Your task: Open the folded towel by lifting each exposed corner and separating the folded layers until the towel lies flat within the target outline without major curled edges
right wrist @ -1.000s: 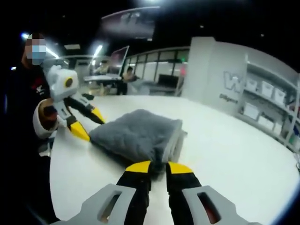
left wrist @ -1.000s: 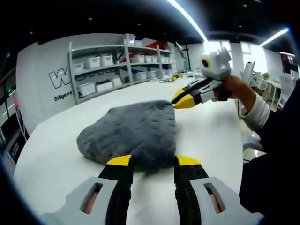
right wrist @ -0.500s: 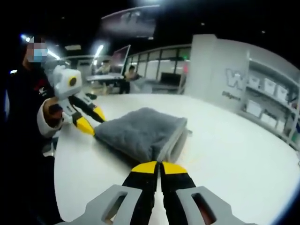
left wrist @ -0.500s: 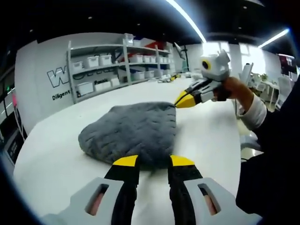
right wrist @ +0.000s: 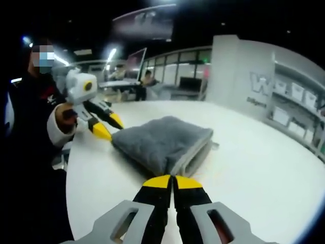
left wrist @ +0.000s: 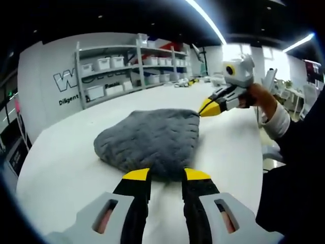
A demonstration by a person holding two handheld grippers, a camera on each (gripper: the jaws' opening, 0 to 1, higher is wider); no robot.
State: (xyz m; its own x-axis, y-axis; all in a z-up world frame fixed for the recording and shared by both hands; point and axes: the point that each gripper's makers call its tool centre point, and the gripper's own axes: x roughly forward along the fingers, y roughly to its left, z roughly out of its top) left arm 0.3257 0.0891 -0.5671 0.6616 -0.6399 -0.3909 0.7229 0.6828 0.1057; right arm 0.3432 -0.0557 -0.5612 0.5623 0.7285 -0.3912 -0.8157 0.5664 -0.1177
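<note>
A grey quilted towel (left wrist: 150, 137) lies folded on the white table (left wrist: 61, 173); its stacked layers show at one end (right wrist: 195, 157). My left gripper (left wrist: 166, 175) has its yellow-tipped jaws narrowed onto the towel's near edge, which sits between them. Seen from the right gripper view, the left gripper (right wrist: 109, 127) is at the towel's far corner, held by a hand. My right gripper (right wrist: 172, 182) has its jaws pressed together on the towel's near corner. In the left gripper view, the right gripper (left wrist: 207, 109) pinches the towel's far right corner.
Shelves with white bins (left wrist: 127, 68) stand along the back wall. A person's dark sleeve and body (left wrist: 299, 168) are close at the table's edge. More desks and a seated person (right wrist: 147, 81) are far behind. White tabletop (right wrist: 264, 168) stretches out beside the towel.
The right jaws went from apart to pressed together on the towel corner. The left jaws narrowed onto the towel's edge. Both views have shifted slightly.
</note>
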